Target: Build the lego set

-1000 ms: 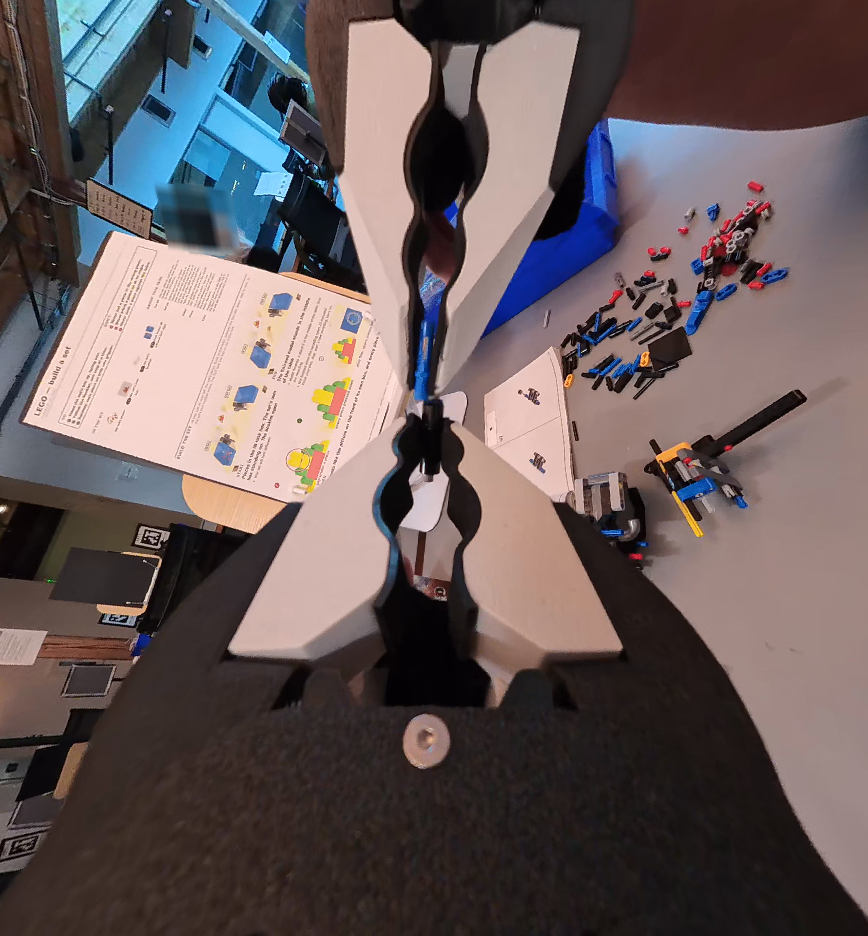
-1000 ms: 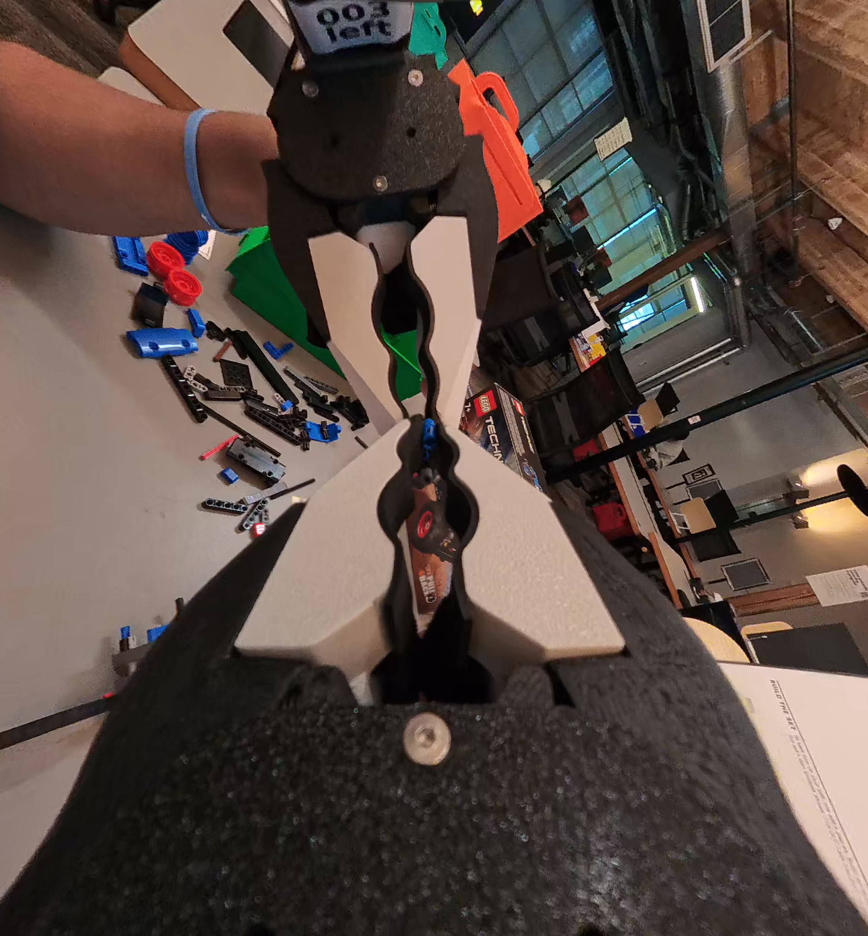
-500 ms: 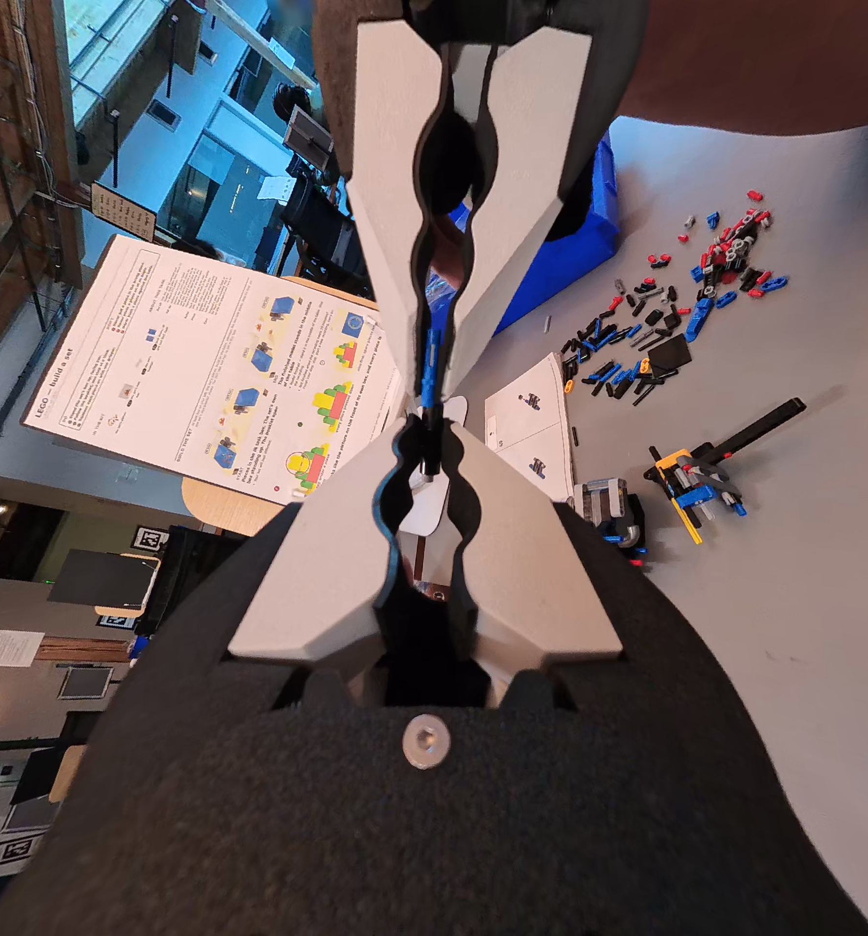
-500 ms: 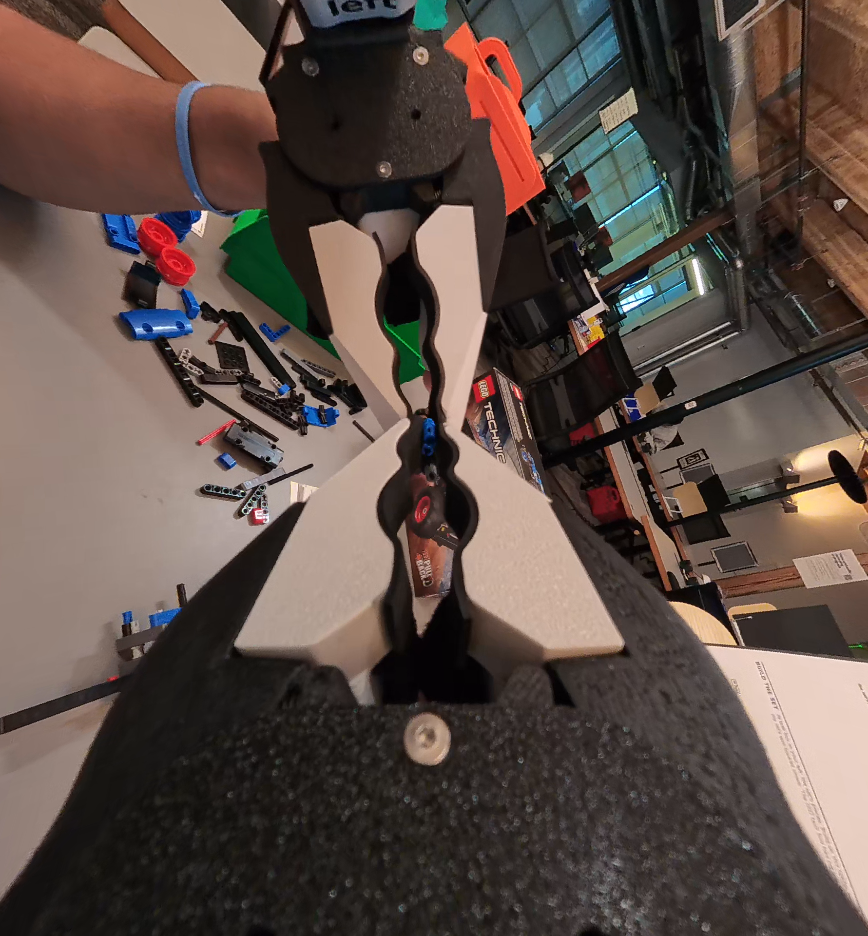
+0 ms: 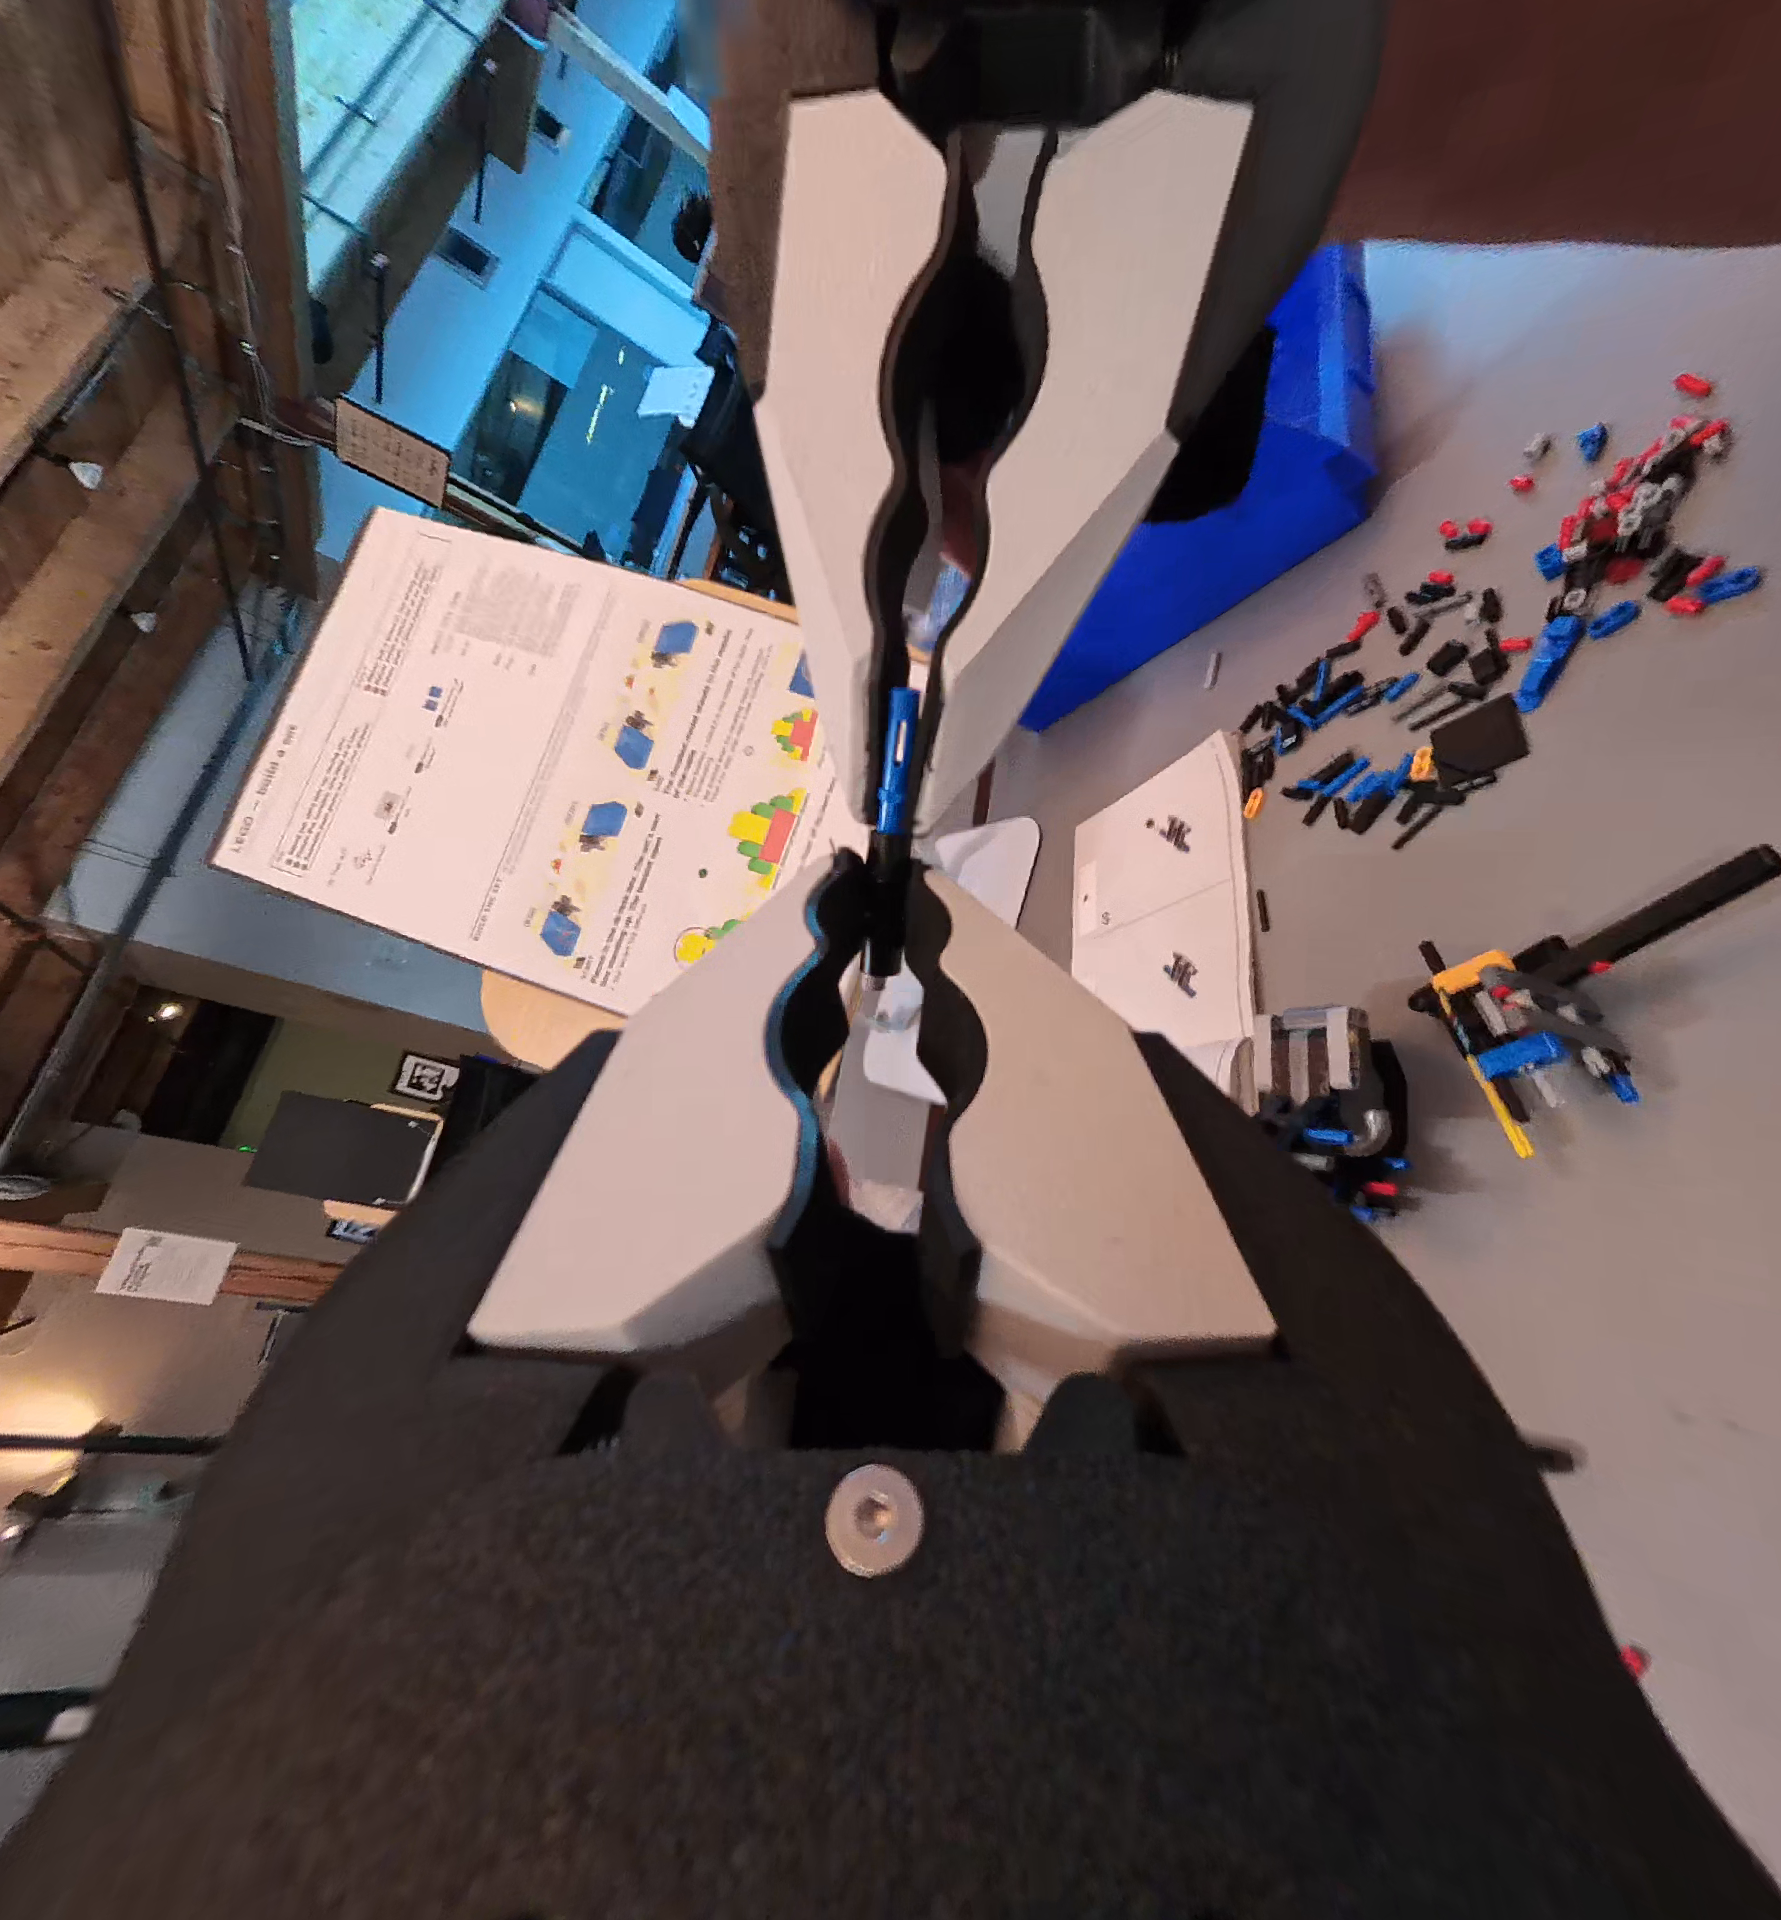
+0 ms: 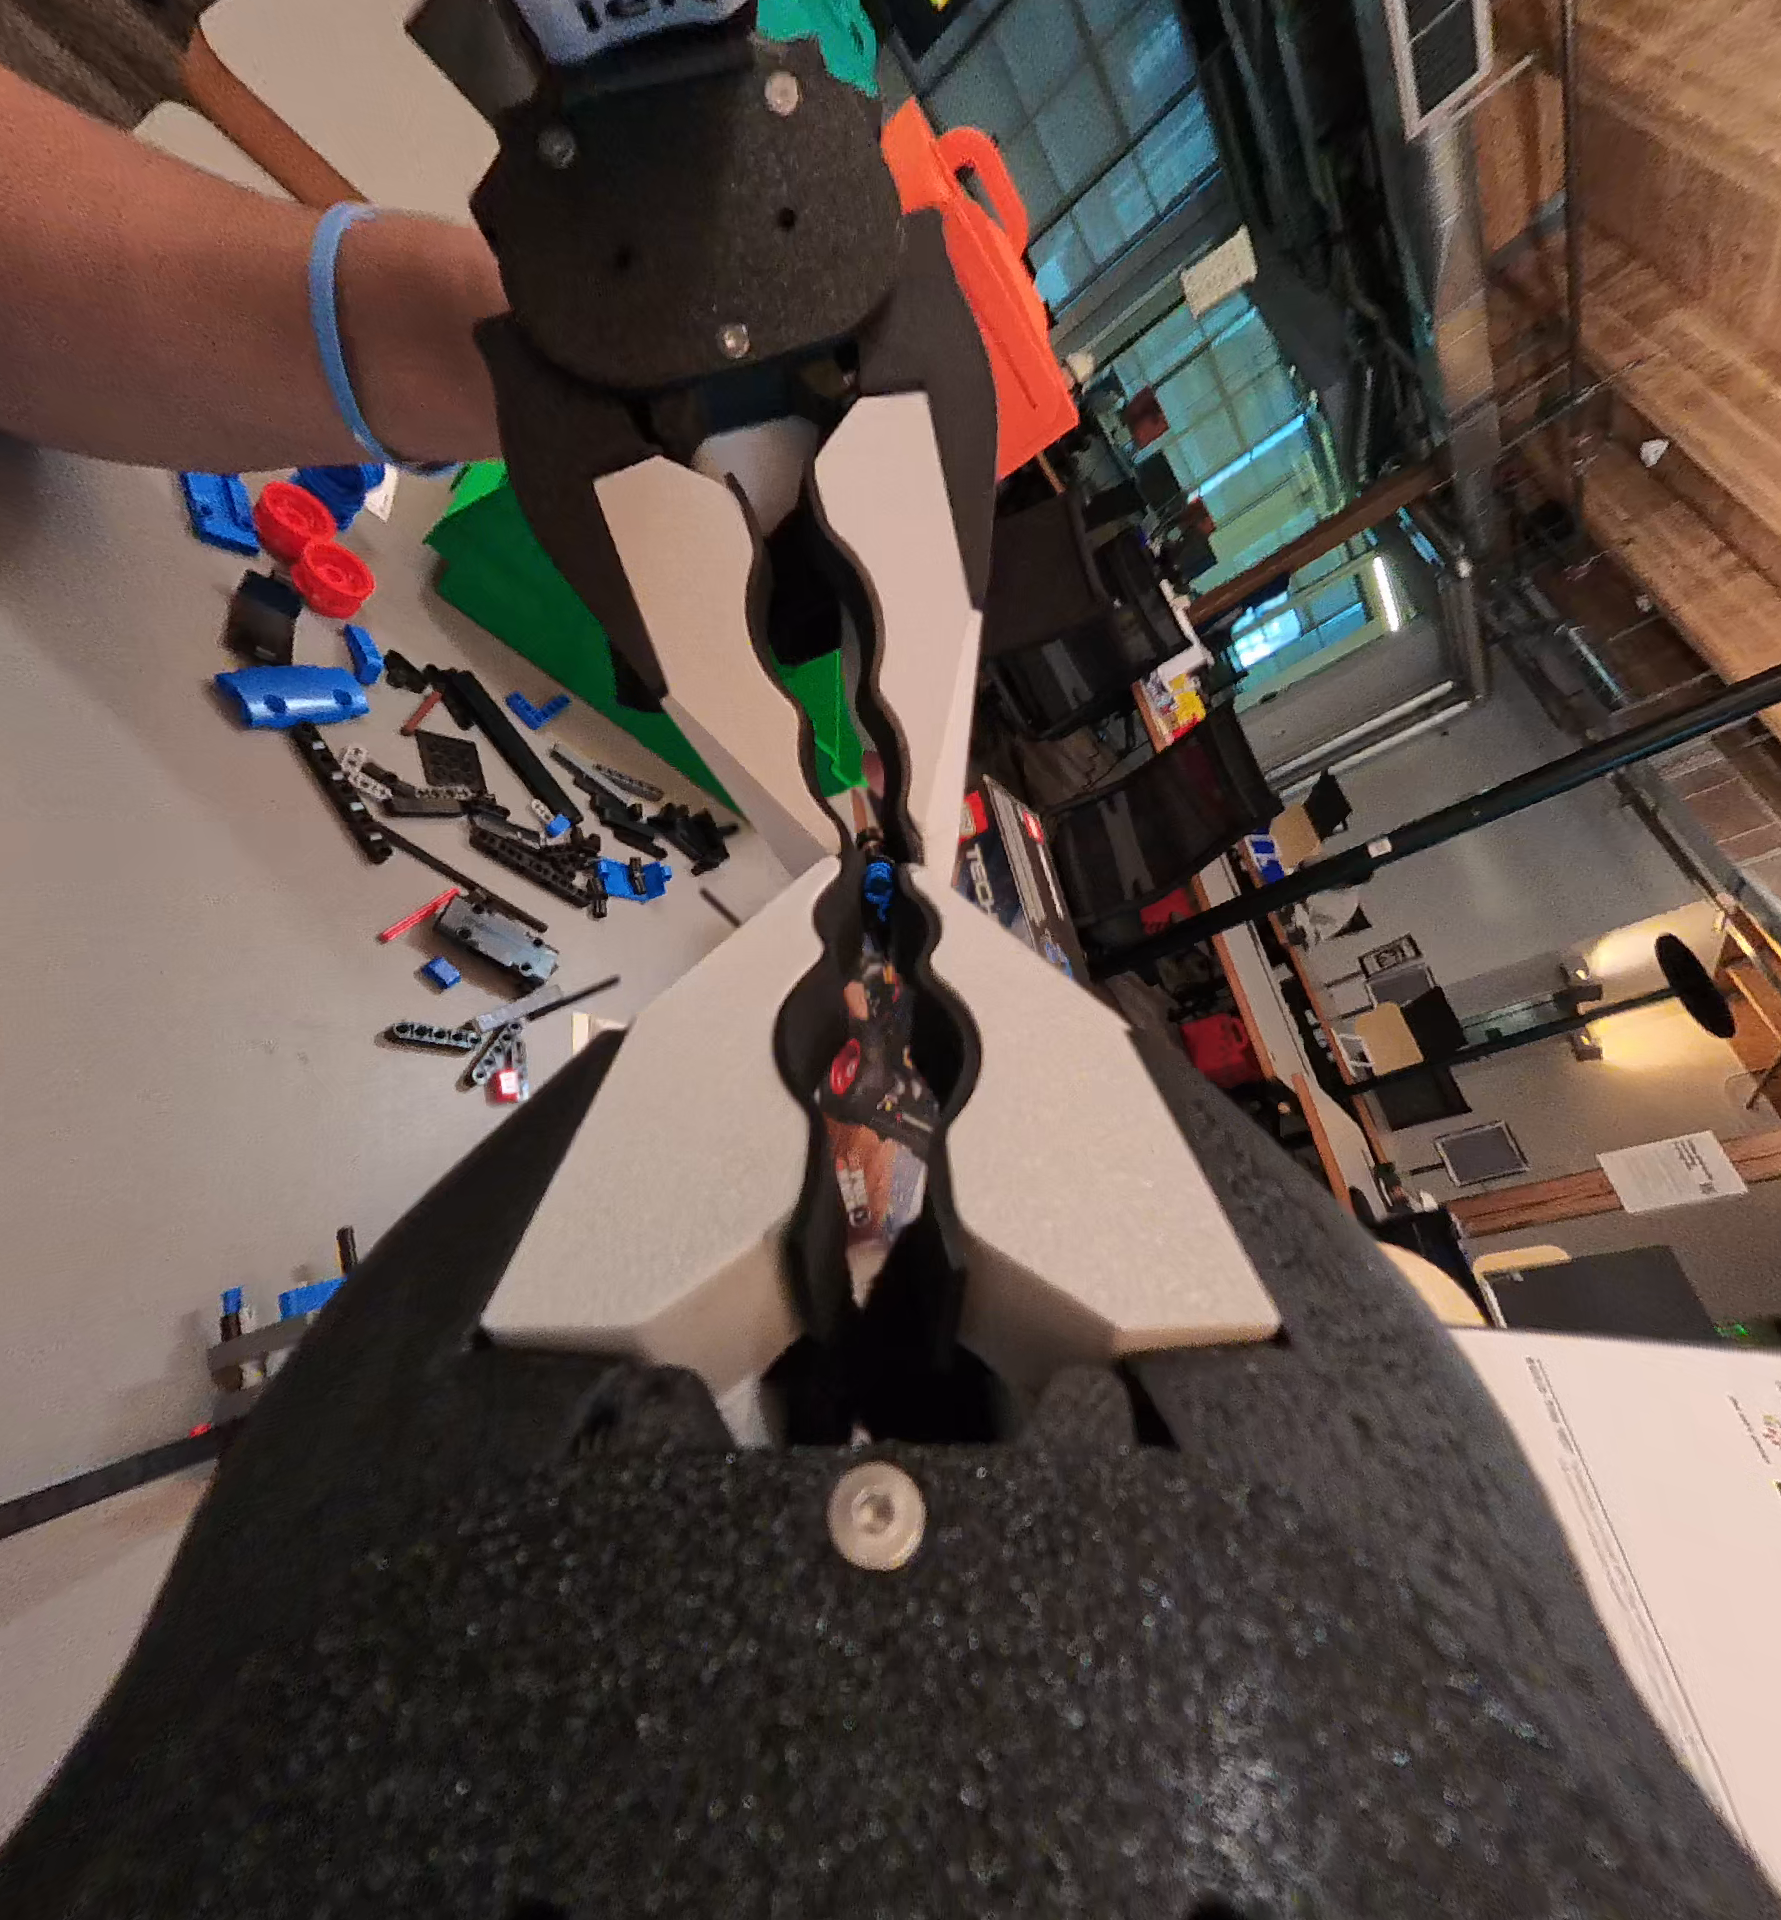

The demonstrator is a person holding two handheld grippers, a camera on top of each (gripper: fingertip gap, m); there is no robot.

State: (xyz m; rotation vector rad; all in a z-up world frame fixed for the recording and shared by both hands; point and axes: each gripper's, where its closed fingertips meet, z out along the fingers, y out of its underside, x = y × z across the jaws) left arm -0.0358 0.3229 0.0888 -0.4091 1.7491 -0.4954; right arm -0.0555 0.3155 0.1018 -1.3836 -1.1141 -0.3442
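Note:
My two grippers meet tip to tip in the air above the grey table. My left gripper is shut on a small black piece. My right gripper comes in from the top of the left wrist view and is shut on a blue pin. The pin's end touches the black piece. In the right wrist view my right gripper holds the blue pin, and the left gripper faces it from above. A partly built model lies on the table.
Loose black, blue and red pieces lie by a blue bin. An instruction booklet and a second small assembly are near. More pieces, red wheels and a green bin sit under the person's forearm. My left and right fingertips are right by each other. Both grippers' tips are roughly 25 cm from the partly built model.
Both grippers stay shut and tip to tip. The pair has shifted a little, so the opposite gripper looms slightly larger in each view.

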